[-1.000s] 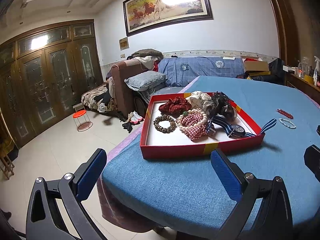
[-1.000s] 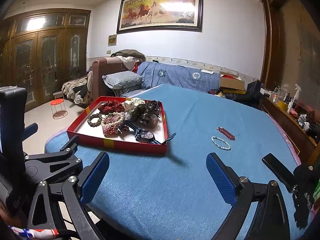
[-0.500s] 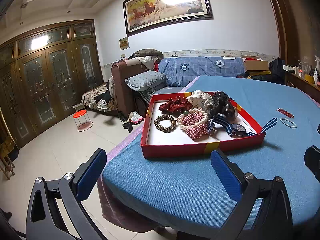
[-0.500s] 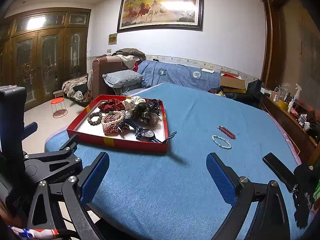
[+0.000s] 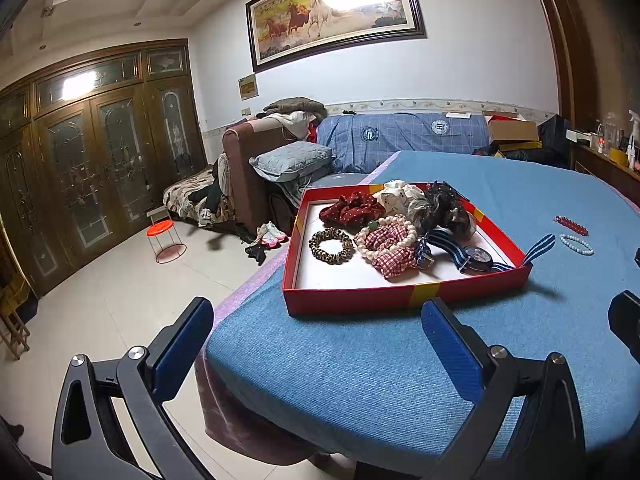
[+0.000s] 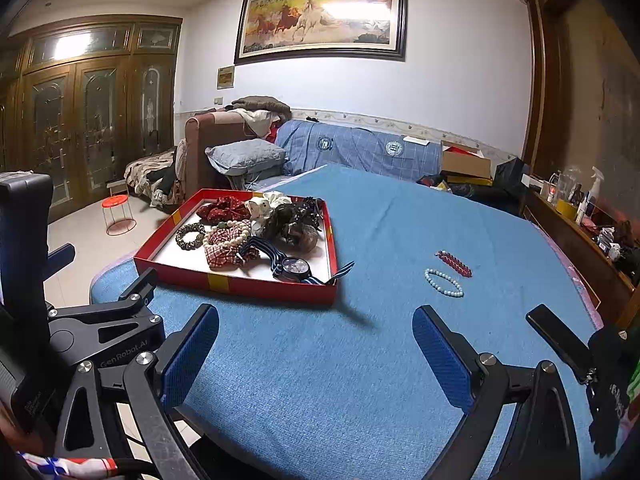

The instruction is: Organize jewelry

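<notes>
A red tray [image 5: 360, 300] [image 6: 236, 280] sits on the blue table and holds scrunchies, a pearl bracelet [image 5: 384, 232], a leopard scrunchie [image 5: 331, 240] and a striped-strap watch [image 5: 476, 256] [image 6: 294, 266]. A red bead bracelet [image 6: 454, 258] [image 5: 571, 225] and a white bead bracelet [image 6: 443, 282] [image 5: 577, 244] lie on the cloth to the right of the tray. My left gripper [image 5: 316, 344] is open and empty, near the table's front edge before the tray. My right gripper [image 6: 316, 356] is open and empty, above the cloth short of the two bracelets.
The blue-covered table [image 6: 360, 360] ends at a rounded front-left edge [image 5: 224, 352]. A black phone [image 6: 558, 336] lies at the right edge. Sofa [image 6: 360, 152], red stool [image 6: 116, 210] and a cluttered side cabinet [image 6: 580, 232] stand beyond.
Both views shift only slightly; the right gripper has drifted a little, and the tray and bracelets stay put. Both grippers stay open.
</notes>
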Motion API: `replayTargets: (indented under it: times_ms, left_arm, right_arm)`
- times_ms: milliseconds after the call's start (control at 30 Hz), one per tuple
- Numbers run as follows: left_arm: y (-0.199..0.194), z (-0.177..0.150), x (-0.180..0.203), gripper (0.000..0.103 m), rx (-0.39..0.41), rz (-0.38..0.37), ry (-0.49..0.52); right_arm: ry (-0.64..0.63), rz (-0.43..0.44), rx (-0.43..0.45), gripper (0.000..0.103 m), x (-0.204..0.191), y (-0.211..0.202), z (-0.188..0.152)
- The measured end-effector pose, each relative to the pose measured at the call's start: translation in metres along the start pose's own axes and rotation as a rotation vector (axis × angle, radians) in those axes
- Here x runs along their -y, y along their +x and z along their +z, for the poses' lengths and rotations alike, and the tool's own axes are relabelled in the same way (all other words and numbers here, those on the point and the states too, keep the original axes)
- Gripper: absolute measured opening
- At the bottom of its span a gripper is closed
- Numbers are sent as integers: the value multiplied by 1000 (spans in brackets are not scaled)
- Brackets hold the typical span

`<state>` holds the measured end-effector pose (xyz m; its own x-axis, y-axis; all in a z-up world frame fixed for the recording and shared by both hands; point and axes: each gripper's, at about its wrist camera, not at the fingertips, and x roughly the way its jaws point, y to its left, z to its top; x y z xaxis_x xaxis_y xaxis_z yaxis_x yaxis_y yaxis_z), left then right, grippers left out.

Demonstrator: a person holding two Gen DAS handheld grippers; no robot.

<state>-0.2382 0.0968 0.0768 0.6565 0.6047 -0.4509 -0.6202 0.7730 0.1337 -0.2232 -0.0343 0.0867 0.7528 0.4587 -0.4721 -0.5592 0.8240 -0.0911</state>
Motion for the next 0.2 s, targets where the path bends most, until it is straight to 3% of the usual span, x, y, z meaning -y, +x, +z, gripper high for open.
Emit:
replayTargets:
  times_ms: [200]
  left_arm:
    - [1, -1, 0, 103, -20, -37, 0]
  right_arm:
    - [24, 1, 2, 100, 7, 0, 0]
